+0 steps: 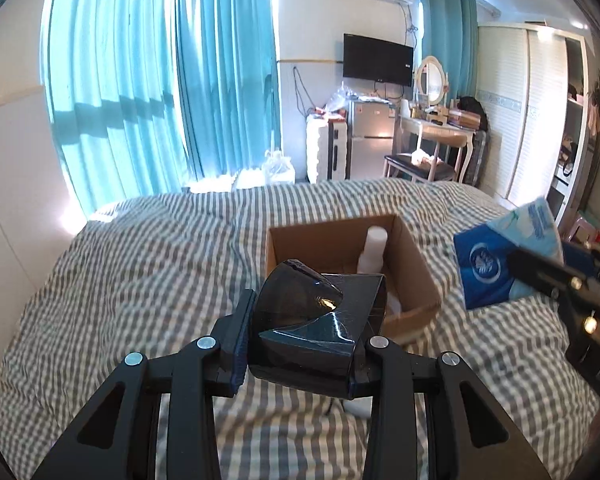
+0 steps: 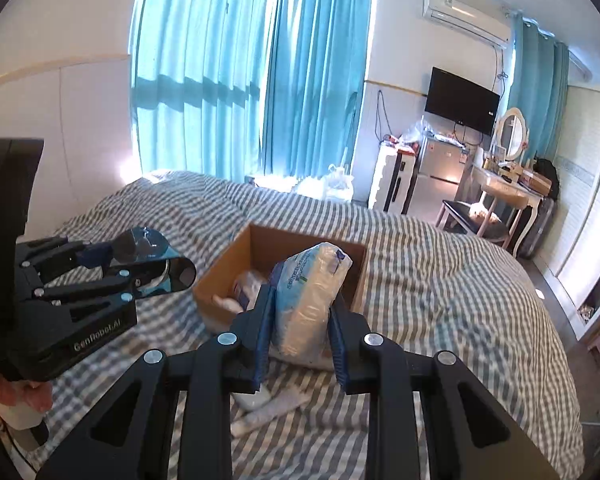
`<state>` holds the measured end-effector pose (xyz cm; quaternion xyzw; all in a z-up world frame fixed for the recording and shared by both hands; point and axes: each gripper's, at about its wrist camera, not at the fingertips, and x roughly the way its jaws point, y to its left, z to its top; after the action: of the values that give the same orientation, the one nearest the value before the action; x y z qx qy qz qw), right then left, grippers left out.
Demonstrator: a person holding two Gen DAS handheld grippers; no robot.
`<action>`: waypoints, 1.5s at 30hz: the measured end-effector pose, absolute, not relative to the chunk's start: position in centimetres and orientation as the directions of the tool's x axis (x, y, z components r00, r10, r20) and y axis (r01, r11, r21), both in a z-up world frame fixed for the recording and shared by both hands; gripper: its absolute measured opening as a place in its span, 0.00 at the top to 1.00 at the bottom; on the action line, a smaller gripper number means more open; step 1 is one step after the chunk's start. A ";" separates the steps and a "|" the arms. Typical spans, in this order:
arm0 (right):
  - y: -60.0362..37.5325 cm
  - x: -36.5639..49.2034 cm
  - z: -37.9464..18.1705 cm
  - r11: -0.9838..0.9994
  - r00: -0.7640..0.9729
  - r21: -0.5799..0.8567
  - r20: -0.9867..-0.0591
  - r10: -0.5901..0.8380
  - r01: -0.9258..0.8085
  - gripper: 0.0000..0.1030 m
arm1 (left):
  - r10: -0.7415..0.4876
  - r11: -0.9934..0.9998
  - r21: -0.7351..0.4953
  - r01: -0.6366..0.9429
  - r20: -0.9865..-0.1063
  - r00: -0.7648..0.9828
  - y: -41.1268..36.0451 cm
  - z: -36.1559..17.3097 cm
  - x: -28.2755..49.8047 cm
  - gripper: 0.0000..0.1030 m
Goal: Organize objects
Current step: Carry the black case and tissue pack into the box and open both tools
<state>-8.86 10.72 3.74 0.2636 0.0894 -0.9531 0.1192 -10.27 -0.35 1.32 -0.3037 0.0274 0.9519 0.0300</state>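
My left gripper is shut on a glossy black plastic object, held above the striped bed. Just beyond it sits an open cardboard box with a white bottle standing inside. My right gripper is shut on a blue and white tissue pack, raised in front of the same box. In the left wrist view this tissue pack hangs at the right, beside the box. The left gripper with its dark object shows at the left of the right wrist view.
A grey and white striped bed cover fills the foreground. White tubes lie on it below my right gripper. A person's hand shows at lower left. Teal curtains, a dressing table and a chair stand beyond.
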 end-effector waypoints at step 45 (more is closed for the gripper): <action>9.6 -29.9 -9.3 -0.908 -0.697 -0.140 -0.689 -0.197 0.396 0.75 | 0.056 -0.982 0.084 -0.167 -0.723 -0.689 2.5 -12.0 -29.6 0.65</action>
<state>-29.92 9.65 -9.32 0.3532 0.1402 -0.9105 0.1628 -29.64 2.47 -11.98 -0.3897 0.0716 0.9162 0.0607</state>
